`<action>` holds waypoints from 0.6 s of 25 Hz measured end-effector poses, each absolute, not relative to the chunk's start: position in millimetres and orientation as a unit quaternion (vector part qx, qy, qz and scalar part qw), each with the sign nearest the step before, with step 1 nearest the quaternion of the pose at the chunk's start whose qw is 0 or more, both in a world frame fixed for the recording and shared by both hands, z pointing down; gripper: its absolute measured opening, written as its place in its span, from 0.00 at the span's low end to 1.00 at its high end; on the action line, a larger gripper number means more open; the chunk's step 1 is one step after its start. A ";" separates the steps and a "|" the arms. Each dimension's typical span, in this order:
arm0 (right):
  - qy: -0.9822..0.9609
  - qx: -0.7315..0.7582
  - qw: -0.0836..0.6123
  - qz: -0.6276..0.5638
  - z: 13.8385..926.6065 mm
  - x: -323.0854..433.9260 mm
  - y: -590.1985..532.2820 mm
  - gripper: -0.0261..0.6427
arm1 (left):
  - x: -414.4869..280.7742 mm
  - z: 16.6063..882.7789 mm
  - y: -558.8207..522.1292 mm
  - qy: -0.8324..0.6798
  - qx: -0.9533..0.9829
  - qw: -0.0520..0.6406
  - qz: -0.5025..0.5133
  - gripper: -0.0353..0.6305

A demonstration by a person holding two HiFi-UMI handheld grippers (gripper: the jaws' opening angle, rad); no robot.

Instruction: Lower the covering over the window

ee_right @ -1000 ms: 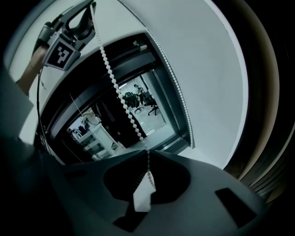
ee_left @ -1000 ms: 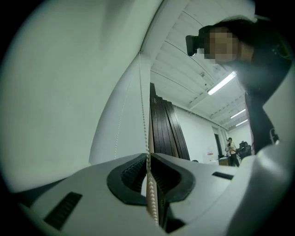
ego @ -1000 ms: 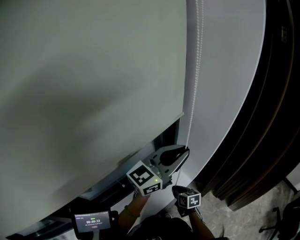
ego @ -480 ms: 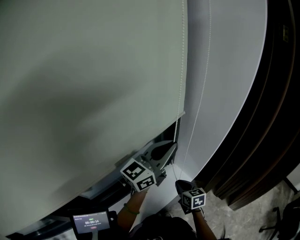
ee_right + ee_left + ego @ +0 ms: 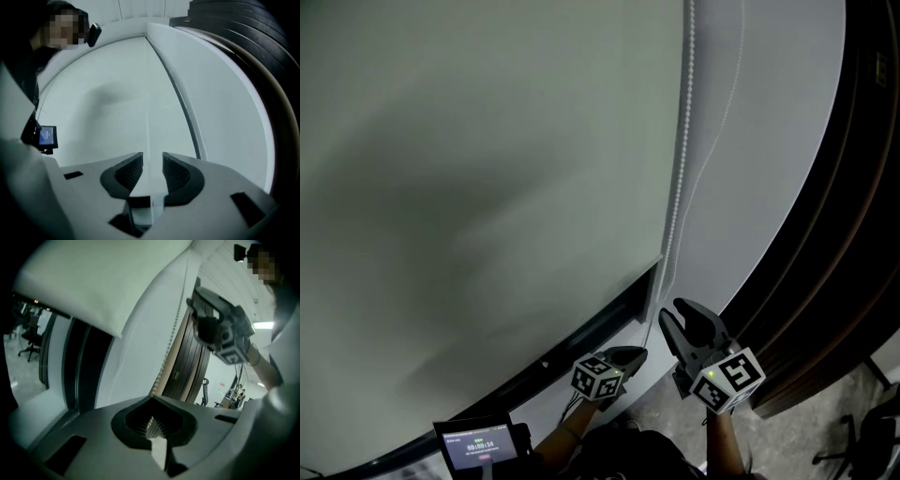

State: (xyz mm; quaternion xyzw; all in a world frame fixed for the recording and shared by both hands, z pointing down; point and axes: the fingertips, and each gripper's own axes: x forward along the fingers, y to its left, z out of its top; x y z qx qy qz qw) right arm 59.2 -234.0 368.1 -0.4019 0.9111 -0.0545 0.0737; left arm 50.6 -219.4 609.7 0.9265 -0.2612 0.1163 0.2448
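The pale grey-green roller blind (image 5: 478, 178) covers most of the window, and its bottom corner (image 5: 660, 261) hangs just above a dark strip of glass (image 5: 623, 305). A white bead chain (image 5: 679, 178) hangs beside the blind's right edge. My left gripper (image 5: 637, 353) is low and shut on that bead chain (image 5: 169, 341), which runs up from its jaws (image 5: 151, 401). My right gripper (image 5: 671, 310) is higher, to the right. Its jaws have just been opening. In the right gripper view (image 5: 152, 158) a thin pale strand shows in the gap, and the pads do not press on it.
A white wall panel (image 5: 769, 122) lies right of the chain, with dark stacked curtain folds (image 5: 834, 244) beyond it. A small screen with a timer (image 5: 478, 444) sits at the bottom left. Grey floor (image 5: 862, 403) shows at the lower right.
My left gripper has dropped down the chain, still shut on it. The right gripper has risen past it and opened. The blind's bottom corner sits lower.
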 end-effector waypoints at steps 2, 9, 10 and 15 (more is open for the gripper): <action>0.916 -0.390 0.086 -0.034 340.4 51.0 -233.8 0.21 | 49.2 634.0 -205.0 -0.257 0.918 0.272 0.128 0.06; 0.913 -0.384 0.134 0.006 279.9 37.0 -244.5 0.18 | 50.4 650.0 -202.5 -0.250 0.916 0.279 0.142 0.06; 0.909 -0.392 0.140 0.006 276.8 40.0 -246.0 0.07 | 49.6 649.7 -203.7 -0.250 0.916 0.279 0.142 0.06; 0.898 -0.412 0.154 0.003 279.2 49.4 -252.3 0.07 | 47.0 649.3 -200.7 -0.232 0.923 0.269 0.150 0.06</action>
